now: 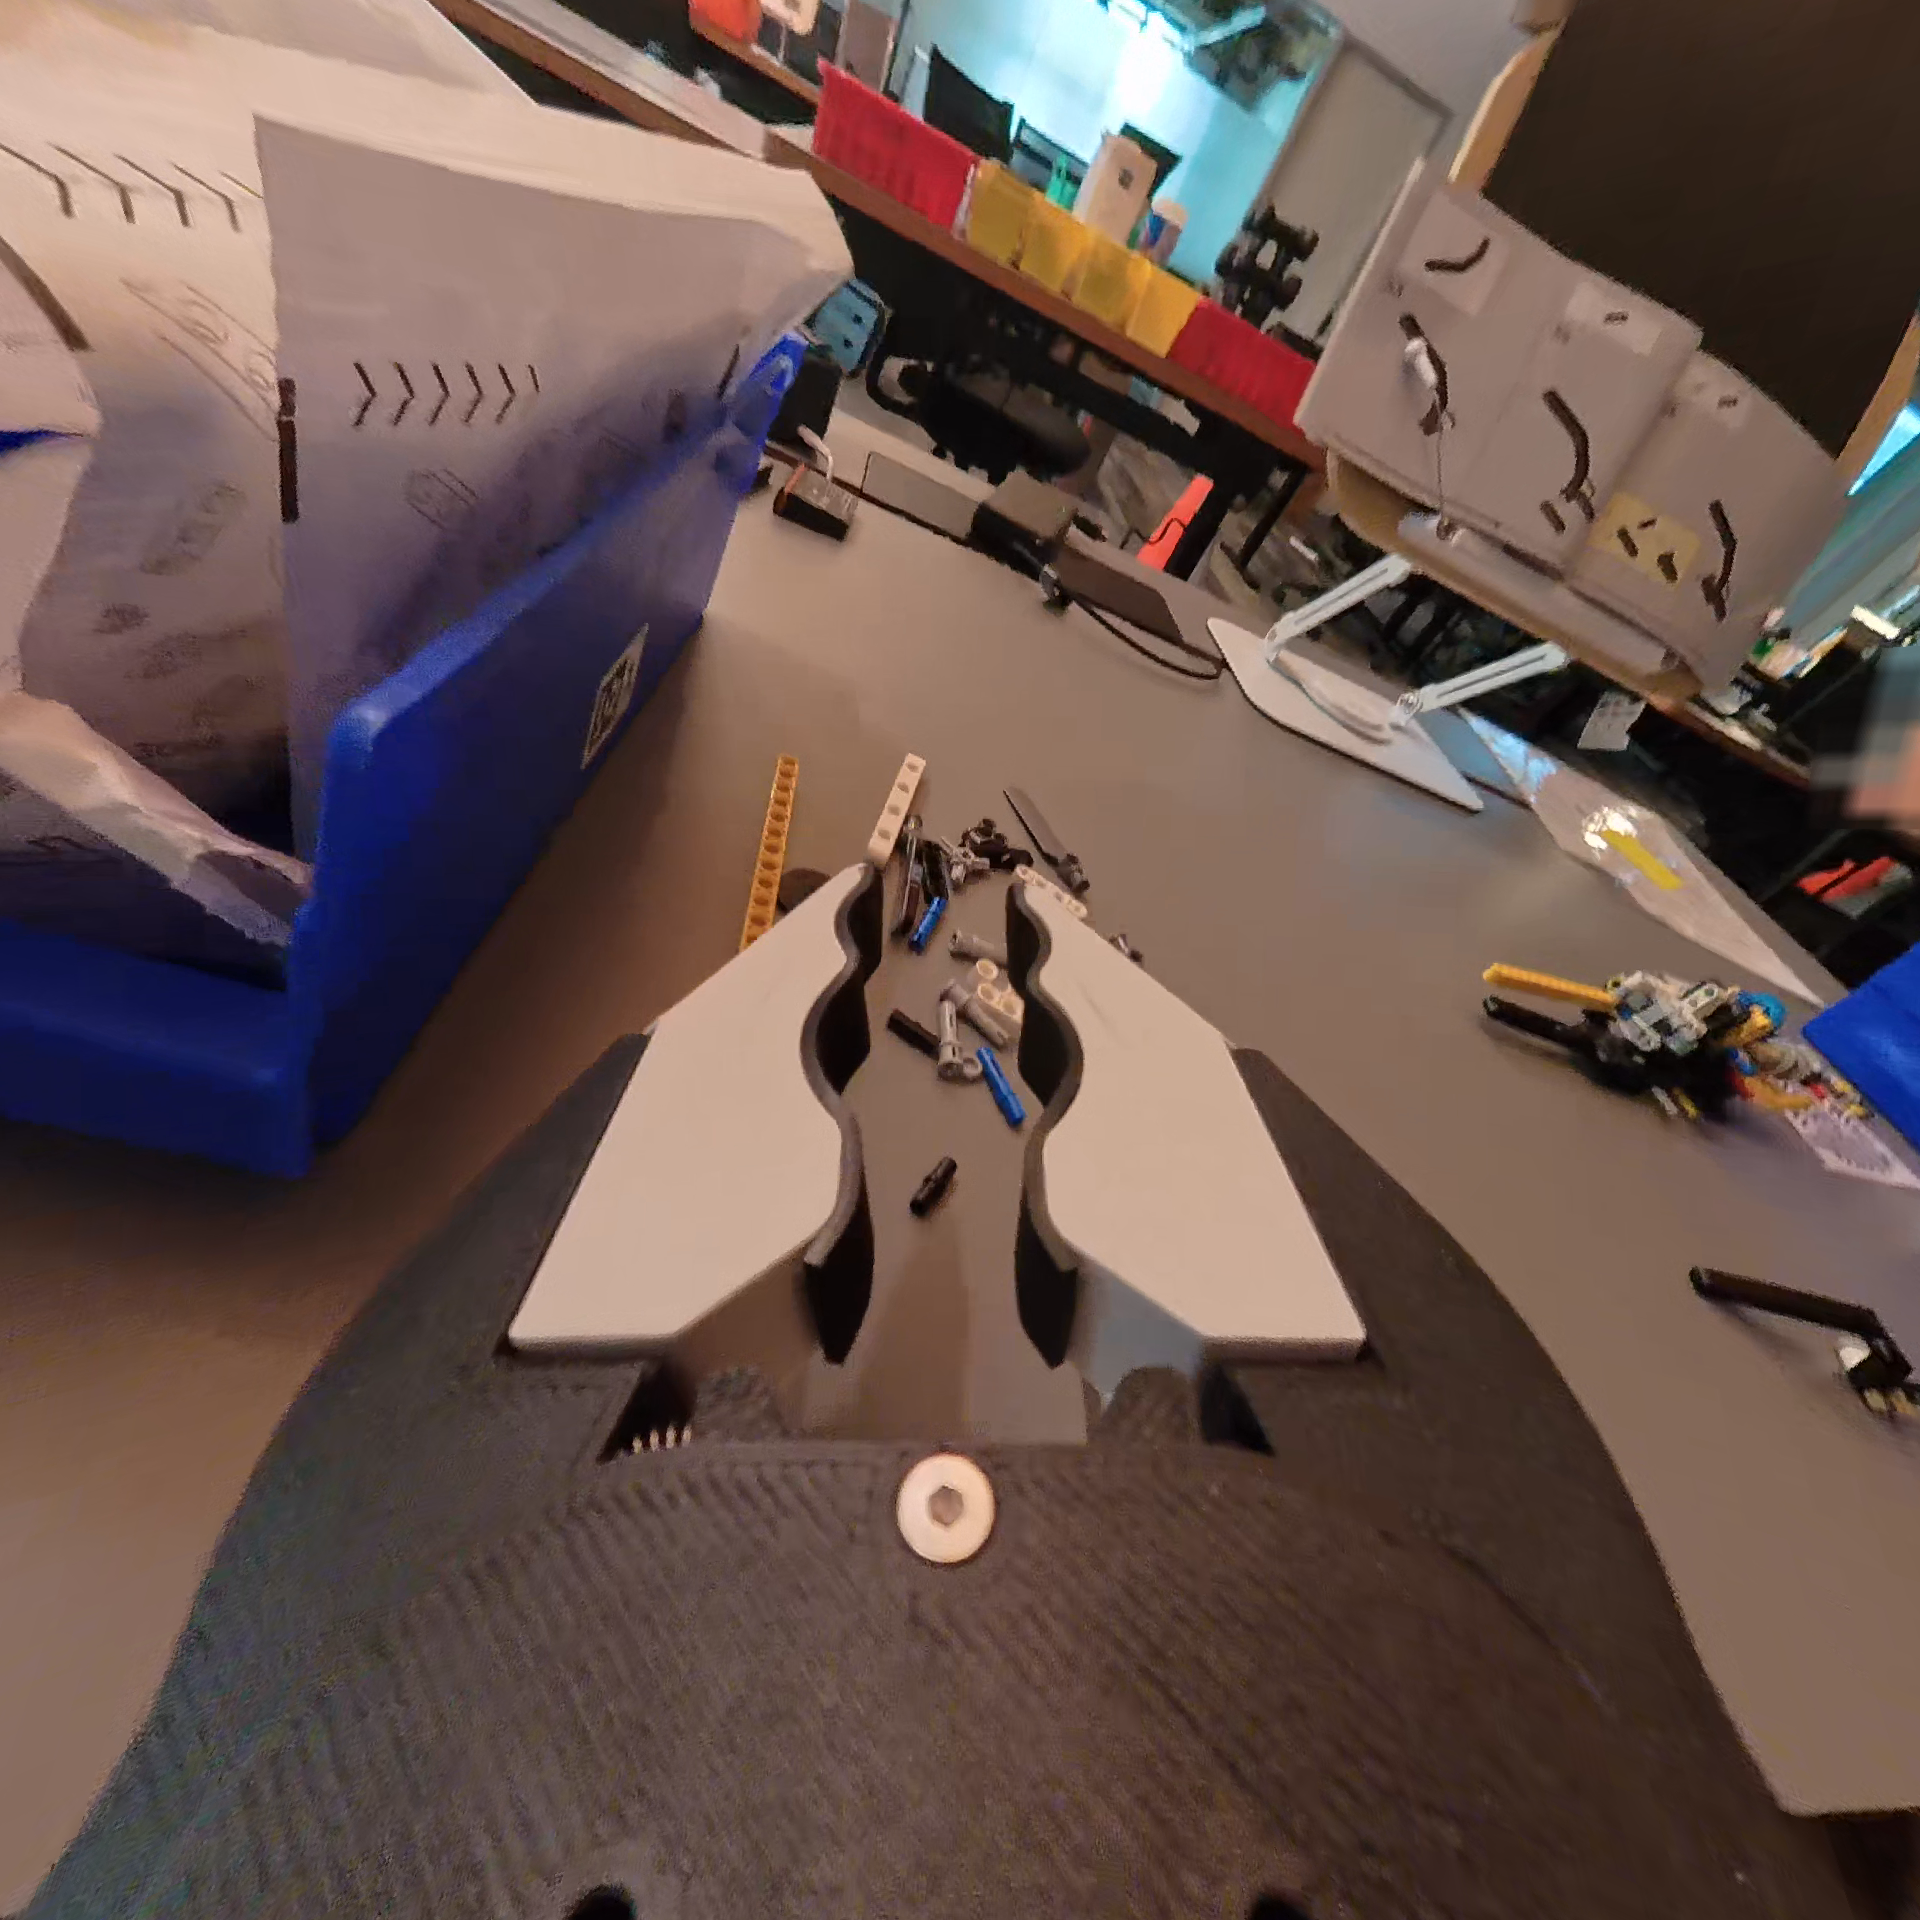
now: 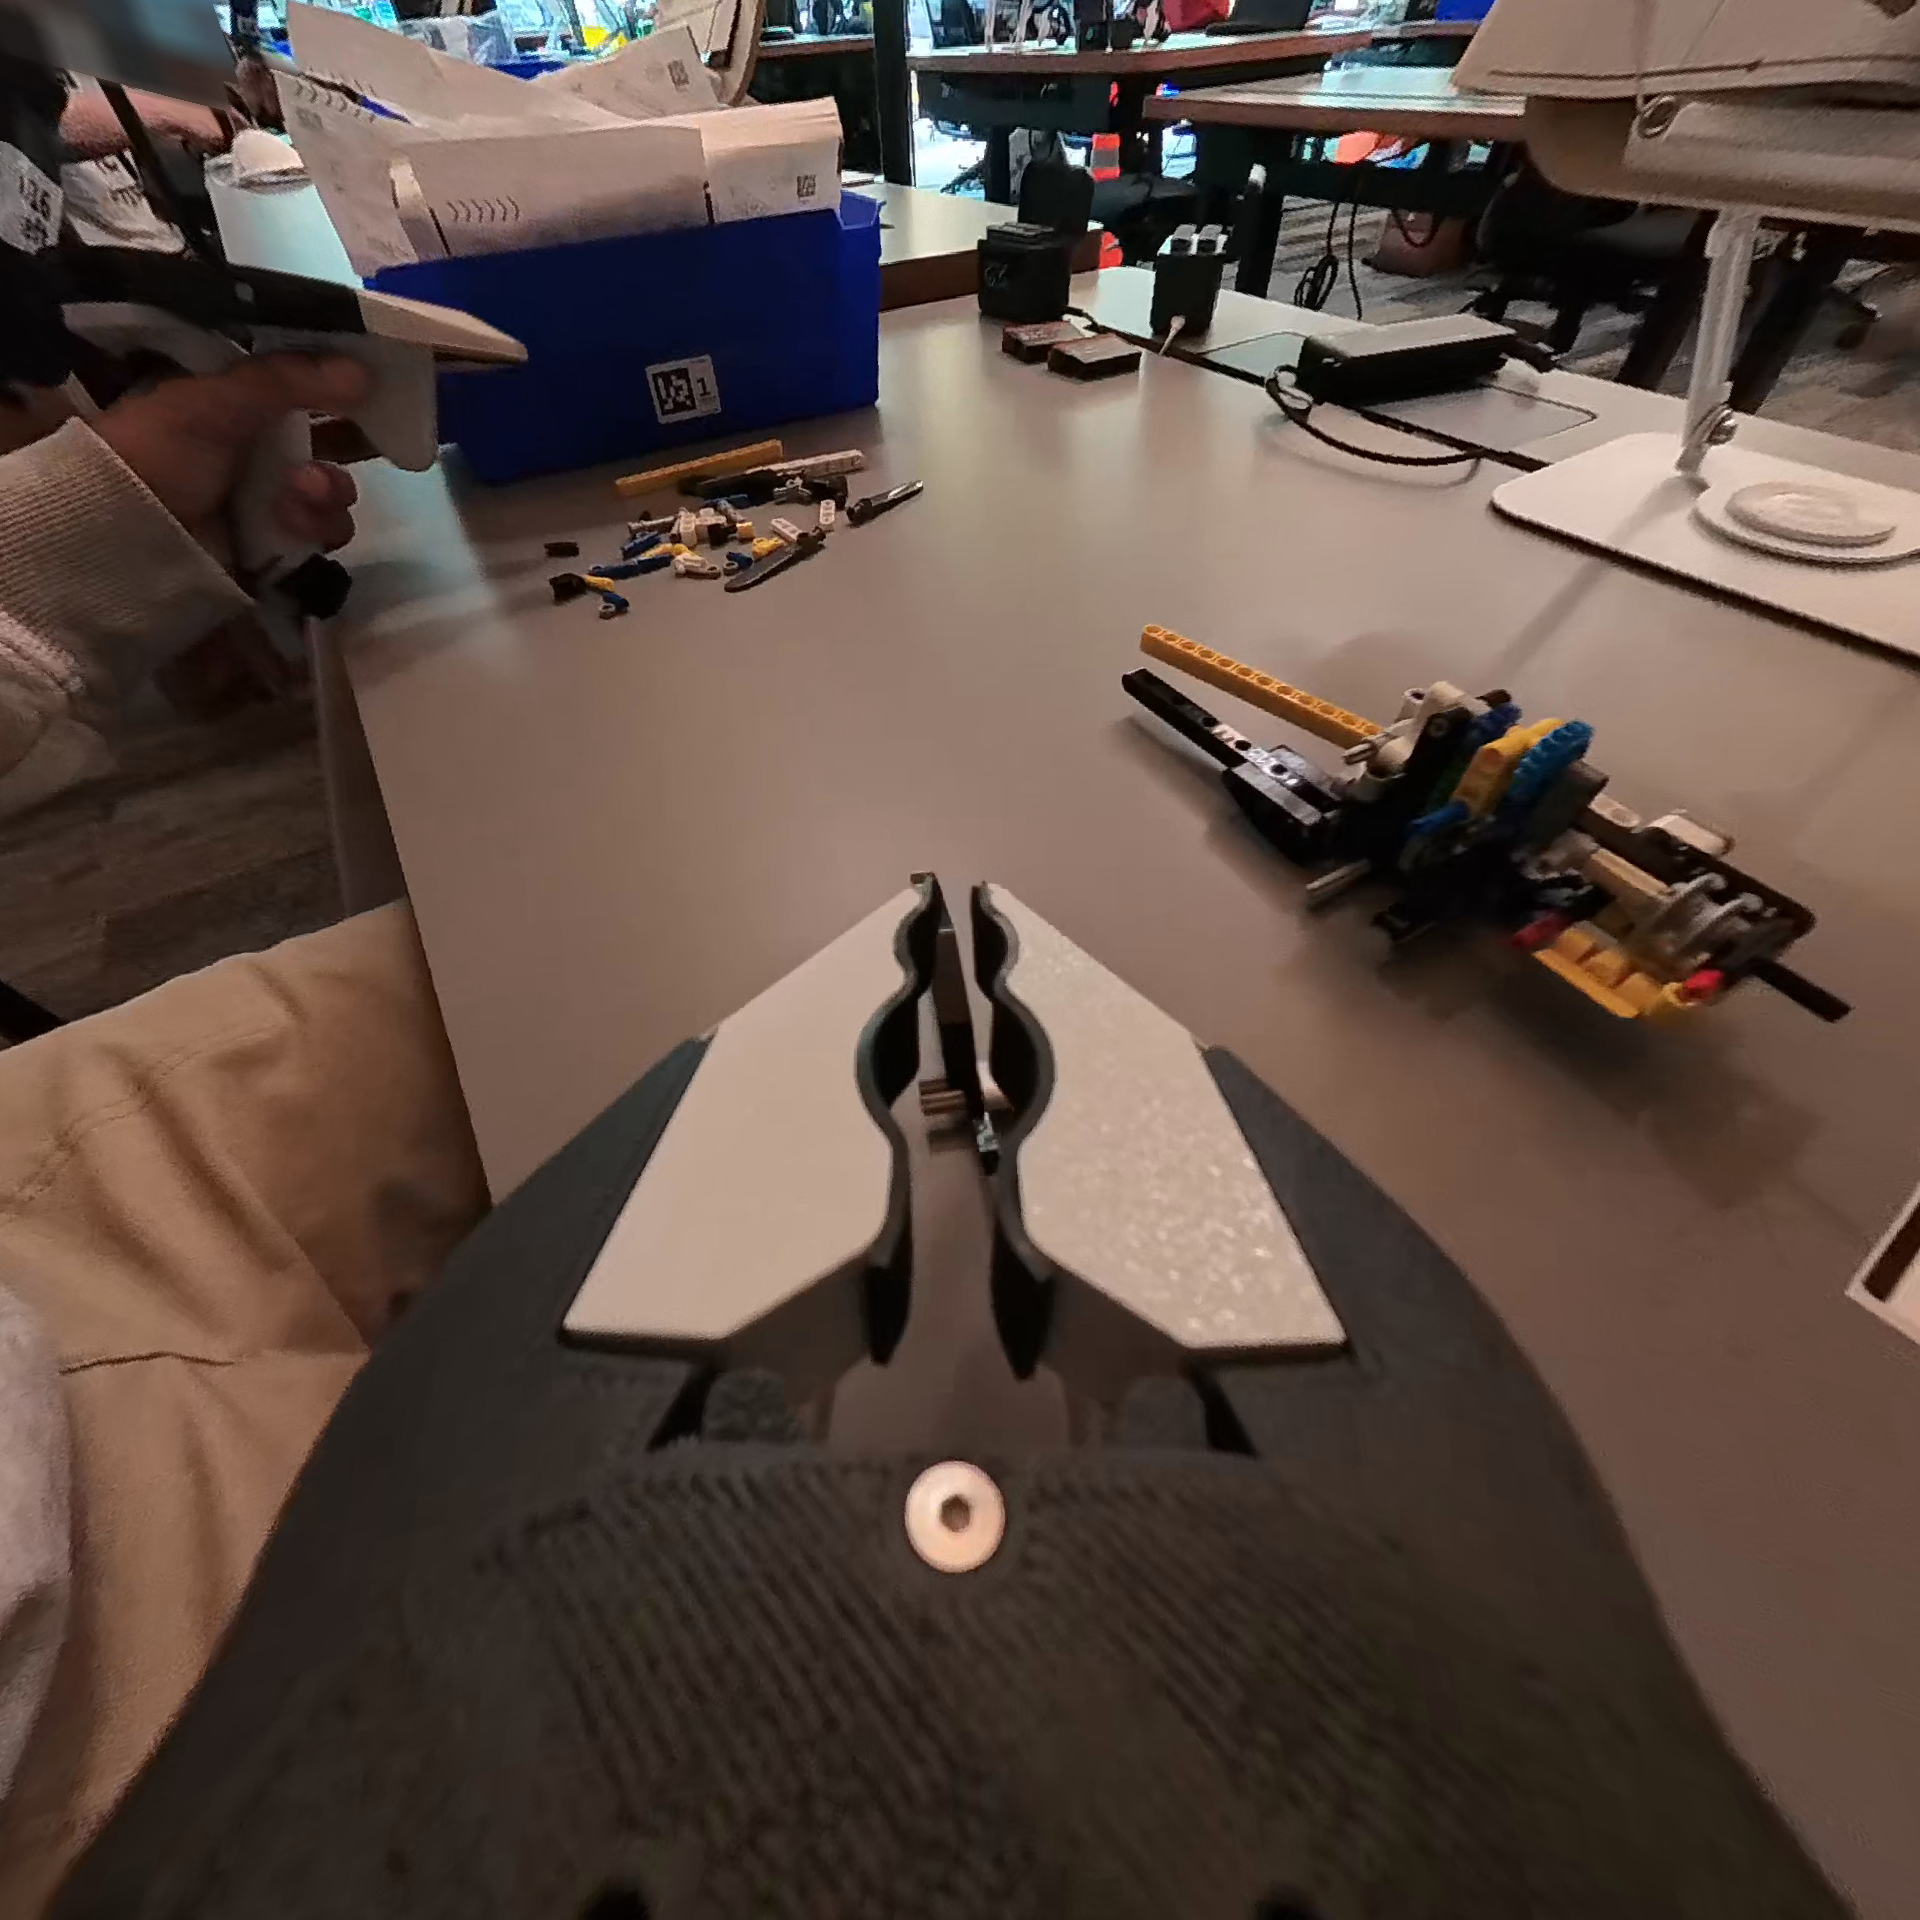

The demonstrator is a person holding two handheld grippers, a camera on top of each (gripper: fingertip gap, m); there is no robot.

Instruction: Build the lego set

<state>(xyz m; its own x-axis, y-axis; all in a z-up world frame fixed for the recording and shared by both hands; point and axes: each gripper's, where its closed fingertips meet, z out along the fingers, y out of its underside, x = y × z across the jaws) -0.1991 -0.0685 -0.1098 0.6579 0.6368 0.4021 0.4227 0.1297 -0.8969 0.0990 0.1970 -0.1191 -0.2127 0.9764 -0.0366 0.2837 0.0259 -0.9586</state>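
The left gripper (image 1: 940, 894) hangs with fingers apart over the loose pieces (image 1: 961, 997) beside the blue bin (image 1: 468, 779); best to single out one pin and close squarely on it. The right gripper (image 2: 956, 888) is clamped on a small grey piece (image 2: 951, 997), with the half-built model (image 2: 1475, 821) lying to its right on the table (image 2: 831, 748)

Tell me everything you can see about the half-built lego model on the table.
The lego model is a long, partly built plastic assembly lying flat on the grey table. A yellow holed beam and a black beam stick out side by side at one end. The middle is a dense cluster of blue, yellow, green, grey and white pieces, including a blue toothed gear. A yellow base and a thin black axle end the other side. No hand-held gripper touches it; it lies apart from the loose pieces.
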